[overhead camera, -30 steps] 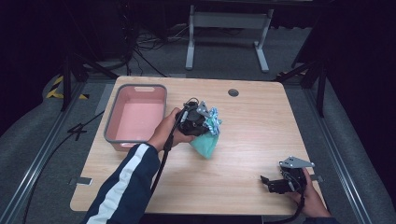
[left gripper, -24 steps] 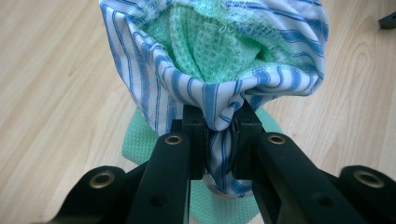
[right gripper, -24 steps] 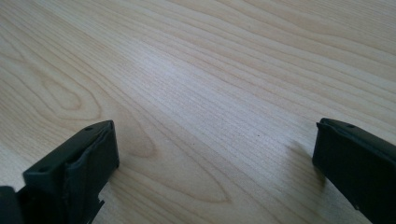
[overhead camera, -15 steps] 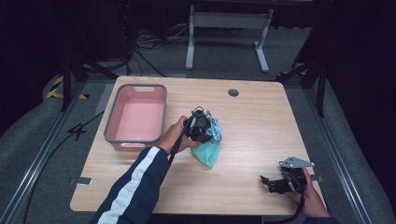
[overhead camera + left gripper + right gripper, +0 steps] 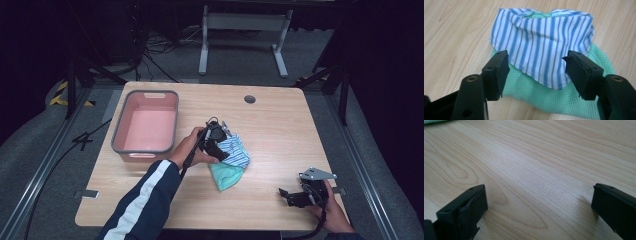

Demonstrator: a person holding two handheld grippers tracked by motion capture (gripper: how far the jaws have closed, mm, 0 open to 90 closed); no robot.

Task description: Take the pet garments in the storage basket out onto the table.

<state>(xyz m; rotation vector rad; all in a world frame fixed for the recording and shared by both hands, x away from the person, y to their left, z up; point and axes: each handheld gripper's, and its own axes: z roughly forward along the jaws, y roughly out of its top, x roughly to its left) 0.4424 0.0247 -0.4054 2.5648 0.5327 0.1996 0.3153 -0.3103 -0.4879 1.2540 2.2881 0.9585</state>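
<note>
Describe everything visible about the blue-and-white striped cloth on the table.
The striped cloth is thin woven fabric with blue and white stripes and a stitched hem, folded to a rough point. It lies loosely rumpled on top of a green waffle-textured cloth, which rests on the wooden table, right of the pink bin. The left gripper stands open over its near edge, jaws just opened, pads not pressing it.

A blue-and-white striped woven cloth [image 5: 544,42] lies on a green waffle-textured cloth [image 5: 544,96] on the matt, pale wood-grain table [image 5: 280,130], beside a smooth pink plastic tub [image 5: 146,125] with a grey rim.
</note>
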